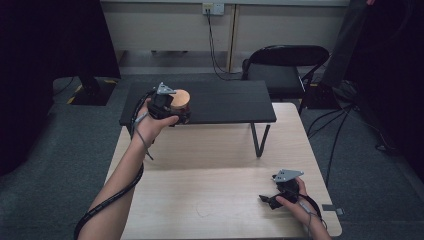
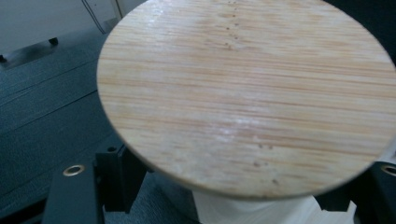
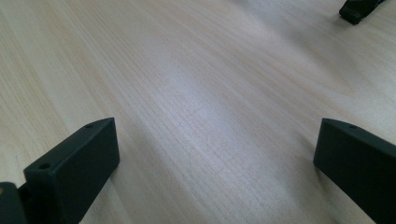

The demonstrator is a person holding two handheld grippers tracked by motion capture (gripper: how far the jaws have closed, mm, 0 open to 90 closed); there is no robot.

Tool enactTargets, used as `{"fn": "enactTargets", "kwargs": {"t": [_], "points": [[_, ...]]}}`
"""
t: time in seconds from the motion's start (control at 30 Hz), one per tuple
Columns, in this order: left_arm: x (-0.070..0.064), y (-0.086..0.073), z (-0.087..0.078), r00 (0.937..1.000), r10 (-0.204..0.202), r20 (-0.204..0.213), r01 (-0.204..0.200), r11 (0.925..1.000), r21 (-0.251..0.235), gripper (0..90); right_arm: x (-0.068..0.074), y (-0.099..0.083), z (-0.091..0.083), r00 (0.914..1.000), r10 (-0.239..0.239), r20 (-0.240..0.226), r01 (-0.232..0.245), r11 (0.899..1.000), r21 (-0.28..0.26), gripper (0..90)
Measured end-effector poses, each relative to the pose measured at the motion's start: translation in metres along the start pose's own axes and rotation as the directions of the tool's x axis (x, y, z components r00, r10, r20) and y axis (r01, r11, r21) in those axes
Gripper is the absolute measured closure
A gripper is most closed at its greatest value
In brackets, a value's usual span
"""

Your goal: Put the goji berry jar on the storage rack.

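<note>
Gripping wooden-lidded jar (image 2: pixel 243 93), left gripper (image 1: pixel 172 107).

No readable text, label, brand, number or sign anywhere — not on the round wooden lid (image 2: pixel 243 93), plain grain and a few dark specks, nor on the pale tabletop (image 3: pixel 196 93). Nothing legible either on the black shelf (image 1: pixel 220 102), the folding chair (image 1: pixel 285 62) or the wall socket (image 1: pixel 213 8) — too small and dim to make out any marking.
</note>
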State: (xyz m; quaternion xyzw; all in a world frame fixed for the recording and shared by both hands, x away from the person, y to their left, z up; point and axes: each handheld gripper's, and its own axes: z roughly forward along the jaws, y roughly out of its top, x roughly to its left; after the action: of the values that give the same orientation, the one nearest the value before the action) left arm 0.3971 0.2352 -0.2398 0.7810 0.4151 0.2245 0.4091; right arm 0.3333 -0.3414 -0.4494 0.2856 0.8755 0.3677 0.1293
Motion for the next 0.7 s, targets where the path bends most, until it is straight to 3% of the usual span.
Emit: {"fn": "enactTargets", "kwargs": {"t": [0.17, 0.7], "points": [[0.001, 0.004, 0.006, 0.9998, -0.009, -0.02, 0.009, 0.9999, 0.01, 25.4, 0.0, 0.0, 0.0, 1.0, -0.001, -0.001, 0.001, 1.0, 0.0, 0.0], [0.001, 0.003, 0.019, 0.9968, -0.058, -0.056, 0.056, 0.9981, -0.024, 25.3, 0.0, 0.0, 0.0, 1.0, -0.001, -0.002, 0.001, 1.0, 0.001, 0.0]]}}
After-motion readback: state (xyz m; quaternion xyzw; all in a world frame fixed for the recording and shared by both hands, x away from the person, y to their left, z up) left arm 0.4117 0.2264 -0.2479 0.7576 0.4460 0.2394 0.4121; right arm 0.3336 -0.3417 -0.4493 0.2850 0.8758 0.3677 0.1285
